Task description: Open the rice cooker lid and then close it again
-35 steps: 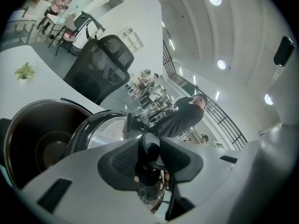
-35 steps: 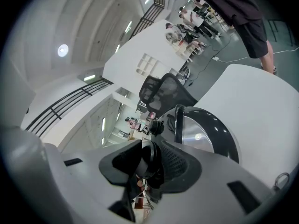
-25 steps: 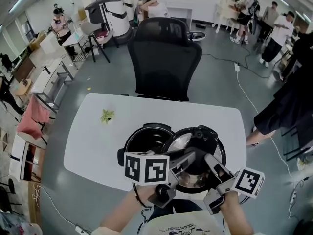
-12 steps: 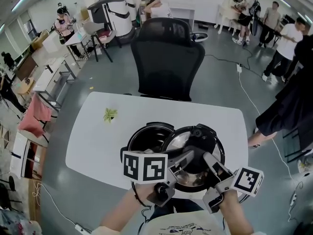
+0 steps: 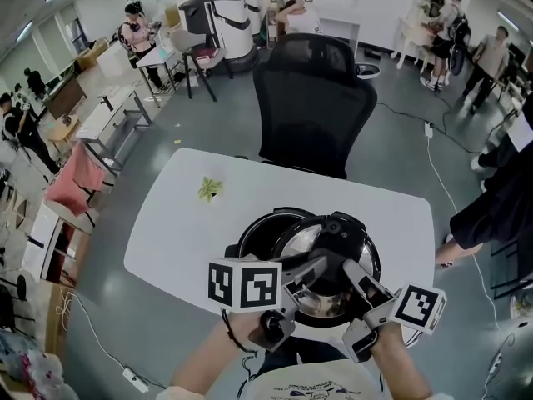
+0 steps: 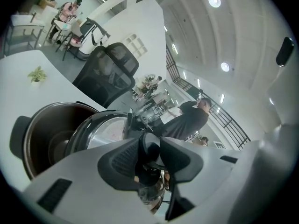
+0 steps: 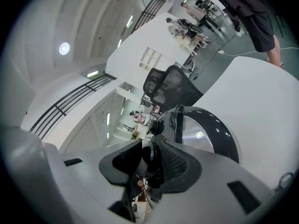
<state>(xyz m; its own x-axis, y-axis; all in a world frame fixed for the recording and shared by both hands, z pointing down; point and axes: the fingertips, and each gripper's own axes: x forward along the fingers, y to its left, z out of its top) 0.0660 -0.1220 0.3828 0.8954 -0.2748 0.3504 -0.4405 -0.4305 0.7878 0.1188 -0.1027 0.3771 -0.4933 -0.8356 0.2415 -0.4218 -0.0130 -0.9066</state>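
As the rice cooker [image 5: 337, 227] tops a white table [image 5: 179, 240] — grey floor [image 5: 191, 132] surrounds it.

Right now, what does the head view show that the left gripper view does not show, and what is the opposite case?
Only the head view shows the marker cubes and the person's arm. Only the left gripper view shows the ceiling lights and the railing high in the room. Both show the left gripper shut on the lid, the open pot, the black chair, the small green plant and the white table.
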